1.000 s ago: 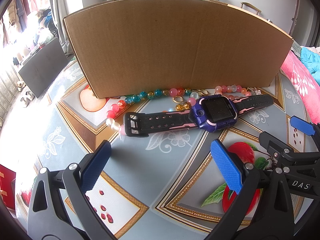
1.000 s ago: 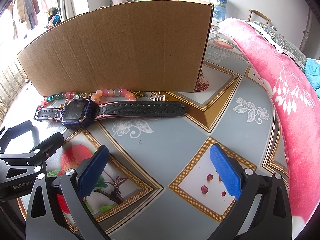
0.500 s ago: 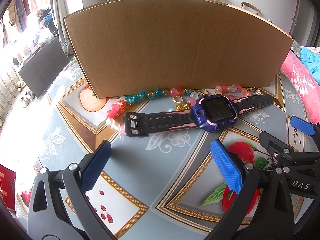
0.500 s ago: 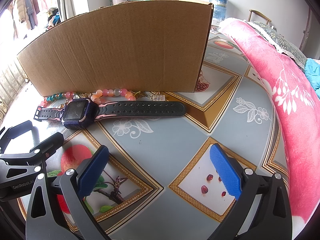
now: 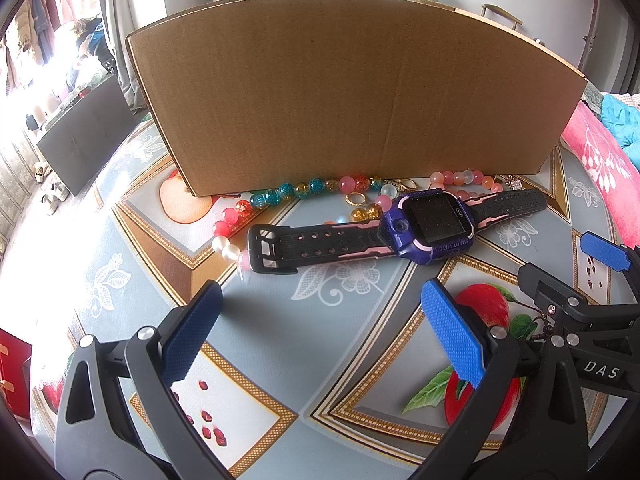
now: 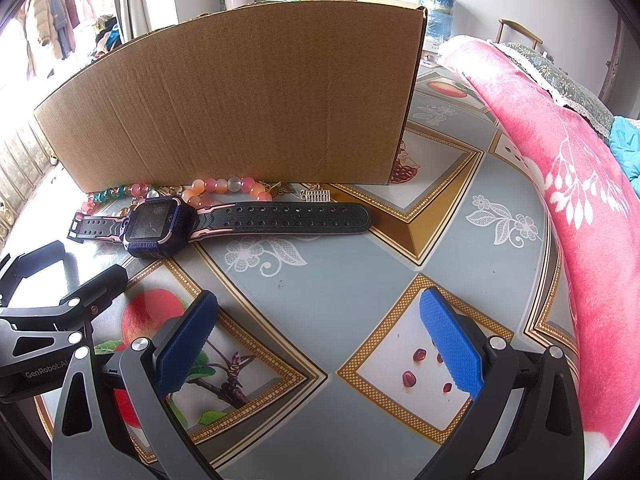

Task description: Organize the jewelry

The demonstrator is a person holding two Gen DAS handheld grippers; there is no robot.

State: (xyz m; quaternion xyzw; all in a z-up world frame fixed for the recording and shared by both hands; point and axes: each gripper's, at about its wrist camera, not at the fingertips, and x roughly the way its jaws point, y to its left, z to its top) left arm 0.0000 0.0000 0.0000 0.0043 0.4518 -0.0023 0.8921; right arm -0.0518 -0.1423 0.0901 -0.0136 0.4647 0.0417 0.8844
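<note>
Currently: left gripper [image 5: 320, 332] spread wide, empty, above patterned tablecloth [image 5: 352, 344] | right gripper [image 6: 320, 332] likewise released, empty | purple-and-black smartwatch [image 5: 432, 224] flat at 12 o'clock of left gripper | colourful bead bracelets [image 5: 304, 190] between smartwatch and upright brown cardboard box [image 5: 352, 92].

L-wrist: low, near table, faces box [image 5: 352, 92] | R-wrist: same, from right | shared: watch [image 5: 428, 226], box

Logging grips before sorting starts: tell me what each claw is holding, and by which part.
Nothing is held. The left claw and right claw are both open above the table; the watch lies untouched beside the beads.
</note>
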